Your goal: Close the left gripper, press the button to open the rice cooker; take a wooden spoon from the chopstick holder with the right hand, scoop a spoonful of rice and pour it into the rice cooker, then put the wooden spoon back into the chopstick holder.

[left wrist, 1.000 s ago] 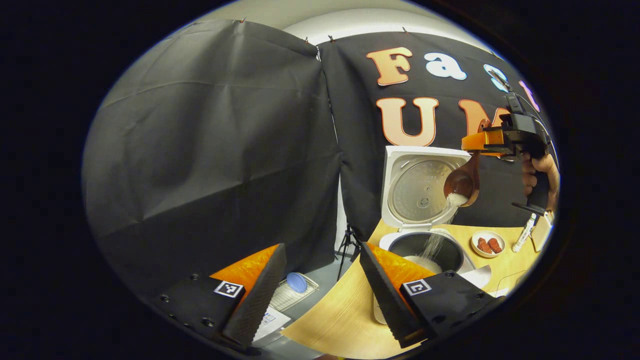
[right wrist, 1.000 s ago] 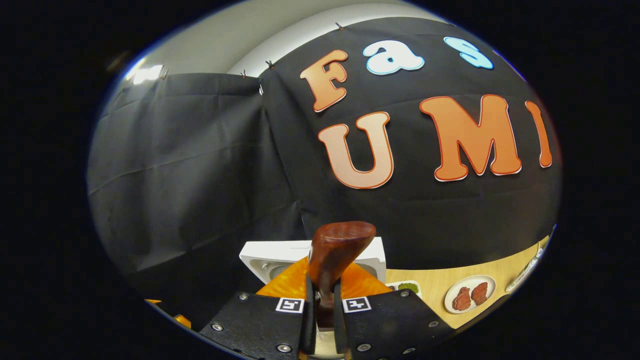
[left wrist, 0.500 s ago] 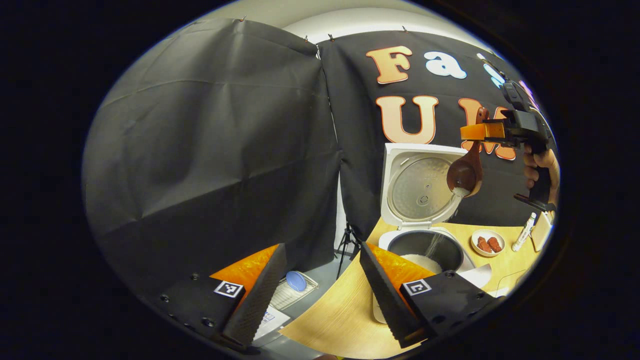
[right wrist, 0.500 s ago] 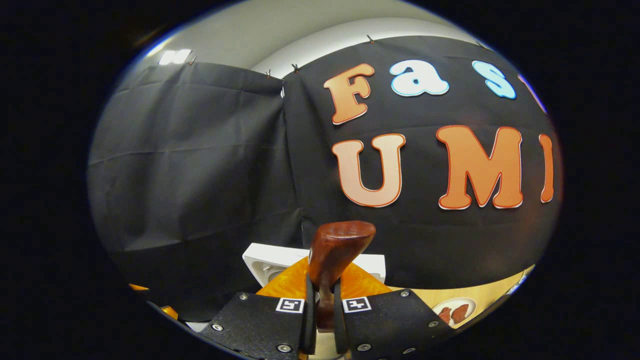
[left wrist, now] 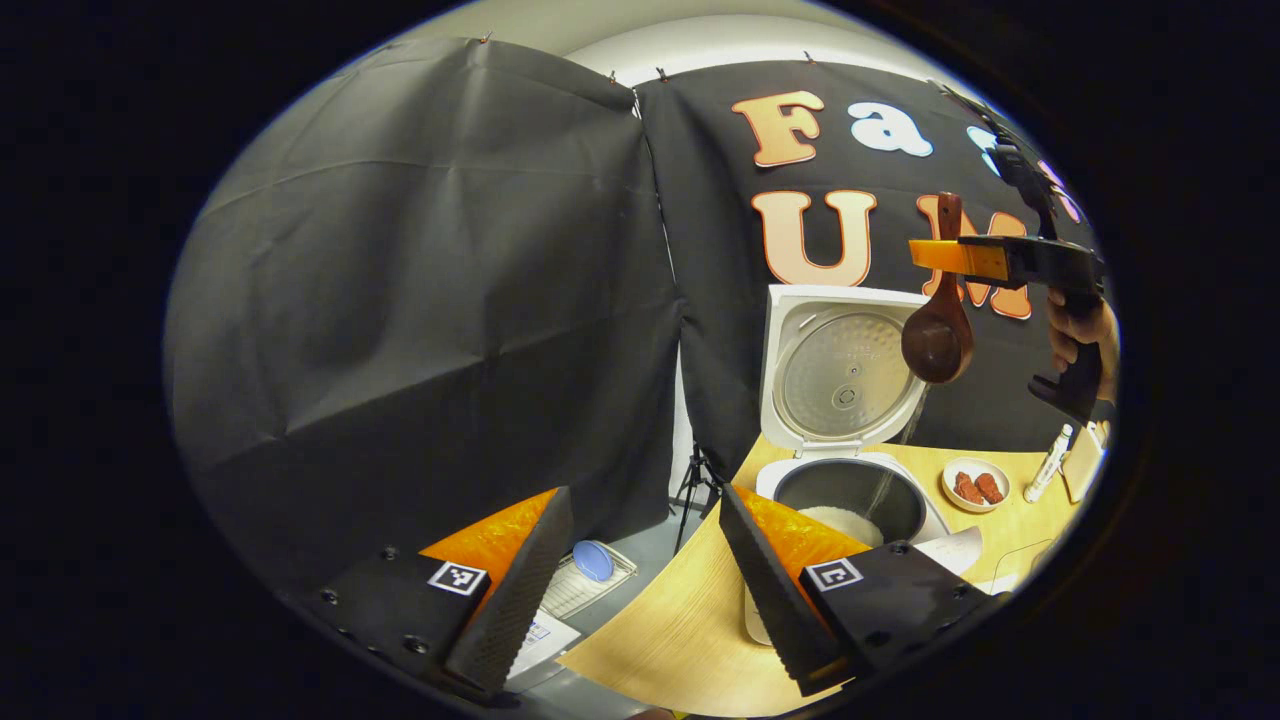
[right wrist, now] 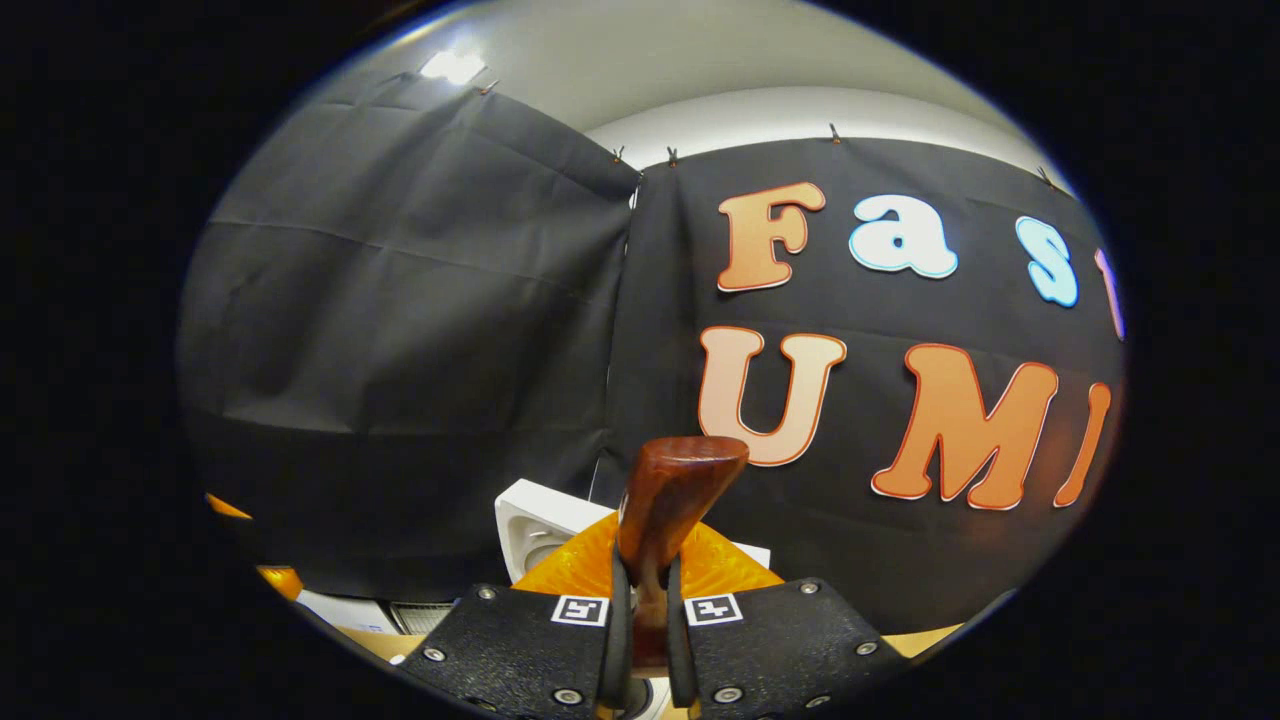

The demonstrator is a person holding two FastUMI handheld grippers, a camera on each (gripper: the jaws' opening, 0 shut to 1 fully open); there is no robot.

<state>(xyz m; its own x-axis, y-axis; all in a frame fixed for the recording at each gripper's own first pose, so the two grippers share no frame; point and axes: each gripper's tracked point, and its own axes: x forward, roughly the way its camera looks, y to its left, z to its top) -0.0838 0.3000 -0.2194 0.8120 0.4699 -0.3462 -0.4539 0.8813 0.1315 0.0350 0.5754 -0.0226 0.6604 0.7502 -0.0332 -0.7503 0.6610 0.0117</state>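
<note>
The white rice cooker (left wrist: 845, 470) stands with its lid (left wrist: 840, 375) up, and white rice lies in its dark inner pot. My right gripper (left wrist: 950, 258) is high above the pot, shut on the handle of the wooden spoon (left wrist: 937, 340), whose bowl hangs down in front of the lid. A thin trickle of rice falls from it. In the right gripper view the spoon's handle end (right wrist: 675, 490) sticks up between the pressed fingers of the right gripper (right wrist: 642, 640), and the lid's top edge (right wrist: 530, 520) shows behind. My left gripper (left wrist: 640, 590) is open, low and left of the cooker.
A small white dish of reddish food (left wrist: 975, 485) sits on the wooden table (left wrist: 690, 630) right of the cooker, with a white bottle (left wrist: 1045, 465) and a tan block beyond it. A clear box with a blue lid (left wrist: 593, 565) lies on the floor below. A tripod stands by the wall.
The right gripper has risen and turned the spoon's bowl further down; the heavy pour of rice has thinned to a trickle. The left gripper has stayed put.
</note>
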